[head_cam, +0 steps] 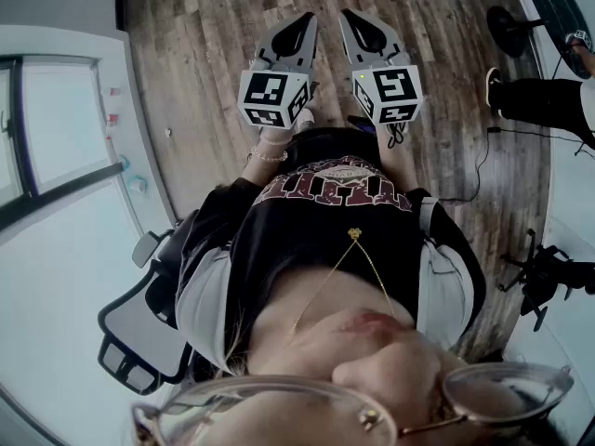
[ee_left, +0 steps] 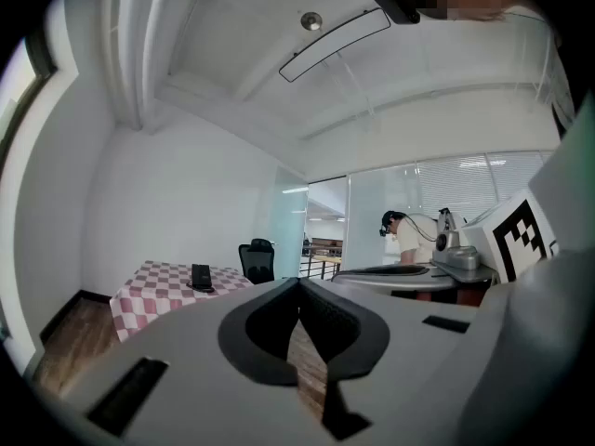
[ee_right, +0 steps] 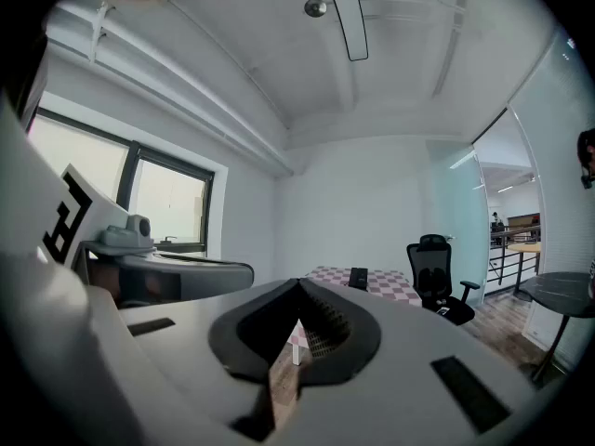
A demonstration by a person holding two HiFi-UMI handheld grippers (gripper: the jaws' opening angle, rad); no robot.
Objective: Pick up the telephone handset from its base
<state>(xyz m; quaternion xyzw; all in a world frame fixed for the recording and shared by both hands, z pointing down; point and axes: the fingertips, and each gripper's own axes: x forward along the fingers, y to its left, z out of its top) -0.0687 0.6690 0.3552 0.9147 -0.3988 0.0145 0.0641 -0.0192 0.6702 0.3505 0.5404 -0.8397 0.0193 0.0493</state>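
1. Well, the left gripper (head_cam: 305, 22) and the right gripper (head_cam: 351, 19) are held out in front of the person. They are side by side and close together, above the wooden floor (head_cam: 204, 82).
2. The left gripper is clenched. In the left gripper view its two jaws meet at the tips, and there is nothing between them.
3. The right gripper is clenched too. In the right gripper view its jaws touch at the tips and hold nothing.
4. The telephone (ee_left: 201, 276) is a small dark thing on a table (ee_left: 153, 291). The table has a red and white checked cloth on it.
5. The telephone is well apart from both grippers, across the room. It looks too small to tell the handset from the base.
6. A black office chair (ee_left: 257, 259) stands just beside the table.
7. Another person (ee_left: 409, 235) stands further back, near a glass wall, and wears something dark on the head.
8. In the right gripper view a big window (ee_right: 167, 207) is on the left wall, and the table shows straight ahead past the jaws.
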